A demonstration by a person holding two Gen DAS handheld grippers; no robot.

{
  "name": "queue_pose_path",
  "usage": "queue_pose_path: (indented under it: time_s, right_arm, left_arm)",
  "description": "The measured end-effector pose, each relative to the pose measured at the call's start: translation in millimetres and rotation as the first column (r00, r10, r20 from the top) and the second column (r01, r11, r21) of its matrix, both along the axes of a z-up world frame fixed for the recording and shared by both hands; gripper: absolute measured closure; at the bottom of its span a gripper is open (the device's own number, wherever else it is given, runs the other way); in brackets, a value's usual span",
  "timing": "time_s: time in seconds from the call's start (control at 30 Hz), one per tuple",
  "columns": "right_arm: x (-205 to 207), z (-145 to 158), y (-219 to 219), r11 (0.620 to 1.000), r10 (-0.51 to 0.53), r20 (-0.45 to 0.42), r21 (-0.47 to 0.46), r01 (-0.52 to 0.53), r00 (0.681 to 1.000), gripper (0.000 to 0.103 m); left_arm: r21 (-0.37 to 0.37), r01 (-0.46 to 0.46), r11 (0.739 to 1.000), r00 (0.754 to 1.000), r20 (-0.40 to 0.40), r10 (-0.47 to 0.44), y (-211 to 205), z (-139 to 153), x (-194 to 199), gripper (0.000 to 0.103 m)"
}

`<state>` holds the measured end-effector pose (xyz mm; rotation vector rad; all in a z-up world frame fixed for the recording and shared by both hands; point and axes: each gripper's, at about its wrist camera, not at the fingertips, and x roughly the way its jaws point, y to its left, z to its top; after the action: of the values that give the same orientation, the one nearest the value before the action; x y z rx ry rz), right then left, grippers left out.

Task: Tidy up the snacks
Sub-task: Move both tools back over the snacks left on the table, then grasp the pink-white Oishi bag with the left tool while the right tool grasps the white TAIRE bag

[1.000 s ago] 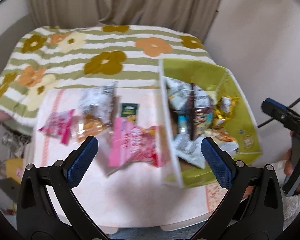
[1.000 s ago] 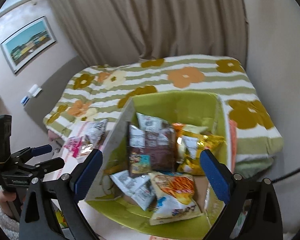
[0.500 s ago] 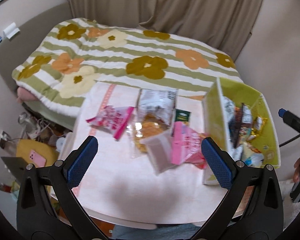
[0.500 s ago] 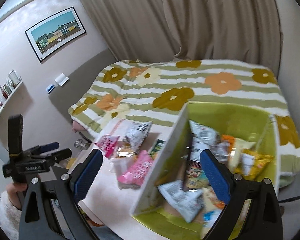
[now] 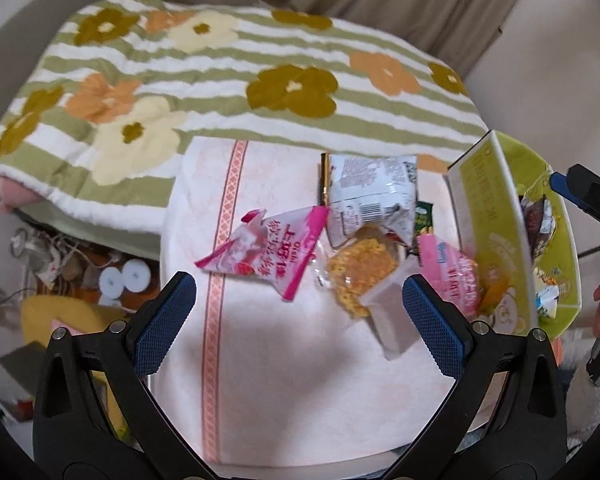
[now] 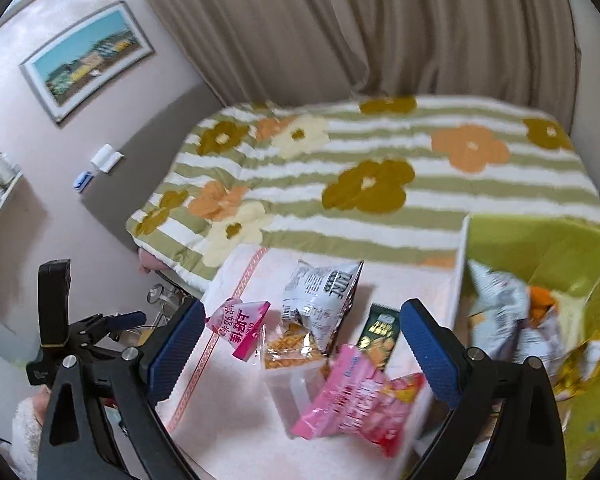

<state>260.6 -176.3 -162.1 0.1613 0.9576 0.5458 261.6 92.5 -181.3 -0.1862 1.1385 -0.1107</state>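
- Left gripper (image 5: pixel 299 308): jaws spread wide, nothing between the blue pads, hanging over the near half of the table (image 5: pixel 284 384), which wears a pale pink cloth.
- Right gripper (image 6: pixel 300 350): also wide and empty — above the snack pile, close to the table's right edge.
- Pile sits right of the table's middle. Pink-and-white sachet (image 5: pixel 266 254) at its left; grey-white bag (image 5: pixel 370 196) behind it, toward the far edge.
- Clear pack of orange rings (image 5: pixel 360 276) lies partly under the grey-white bag — a clear tub (image 6: pixel 290 390) just in front.
- Dark green packet (image 6: pixel 380 336) between the bag and the box; pink packet (image 6: pixel 354 400) leans at the box's left wall.
- Green box (image 5: pixel 496 236) at the right edge, open top, several snack bags inside; labels blurred.
- Flowered striped blanket (image 5: pixel 228 80) runs beyond the far edge.
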Motion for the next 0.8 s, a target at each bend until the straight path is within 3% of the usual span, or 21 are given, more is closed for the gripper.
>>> queue_pose_path:
  time_s: [0.23, 0.37, 0.57, 0.8]
  right_arm:
    - [35, -50, 42, 0.997, -0.069, -0.154, -0.053, 0.061, 0.986, 0.006]
    - [48, -73, 53, 0.991, -0.113, -0.197, -0.092, 0.096, 0.974, 0.006]
    - [59, -103, 59, 0.987, -0.138, -0.263, -0.12, 0.109, 0.955, 0.006]
    - [76, -121, 67, 0.984, -0.134, -0.291, -0.152, 0.092, 0.947, 0.006]
  left_arm:
    - [-0.052, 0.147, 0.988, 0.984, -0.09, -0.151, 17, -50, 44, 0.001]
    - [-0.088, 0.211, 0.973, 0.965, -0.137, -0.222, 21, -82, 66, 0.002]
    - [-0.096, 0.275, 0.957, 0.941, -0.18, -0.288, 18, -113, 80, 0.016]
    - [-0.103, 0.285, 0.953, 0.934, -0.194, -0.3, 18, -129, 86, 0.026]
